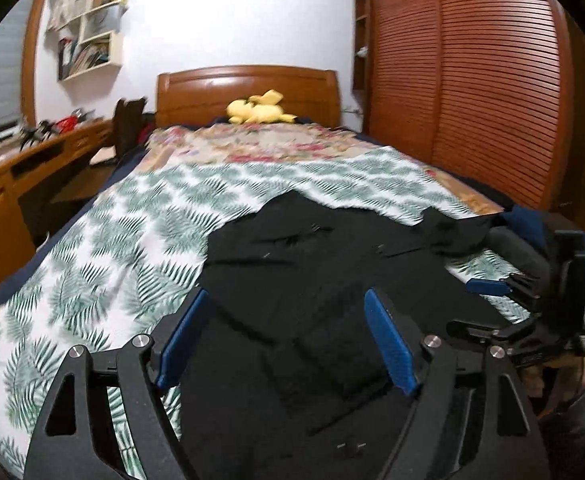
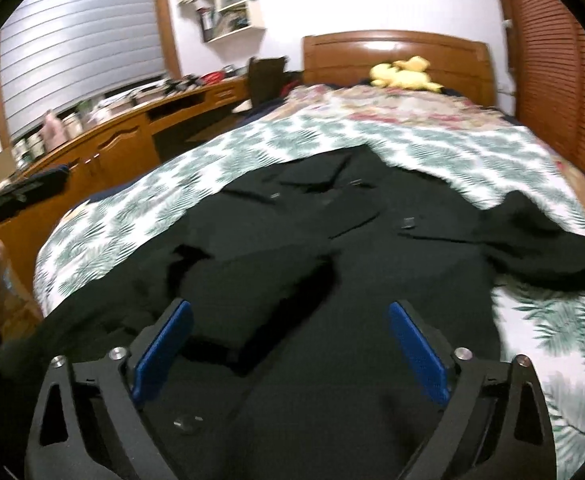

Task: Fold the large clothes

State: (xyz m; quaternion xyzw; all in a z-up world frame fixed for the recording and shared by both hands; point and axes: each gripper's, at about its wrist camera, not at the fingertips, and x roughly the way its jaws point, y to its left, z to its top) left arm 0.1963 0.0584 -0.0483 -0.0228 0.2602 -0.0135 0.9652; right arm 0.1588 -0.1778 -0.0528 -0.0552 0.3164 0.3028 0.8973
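Note:
A large black coat (image 1: 312,264) lies spread on the leaf-print bedspread (image 1: 104,248), collar toward the headboard, one sleeve trailing right. My left gripper (image 1: 288,312) is open above the coat's near left part, nothing between its blue pads (image 1: 388,340). The right gripper (image 1: 492,286) shows at the right edge of the left wrist view. In the right wrist view the coat (image 2: 332,240) fills the middle of the bedspread (image 2: 432,148). My right gripper (image 2: 290,320) is open and empty over the coat's lower front, near a folded sleeve (image 2: 252,288).
A yellow plush toy (image 1: 258,110) lies by the wooden headboard (image 1: 248,88). A cluttered wooden desk (image 2: 112,136) runs along the left of the bed. A slatted wardrobe (image 1: 472,80) stands on the right. Wall shelves (image 1: 88,32) hang at the back left.

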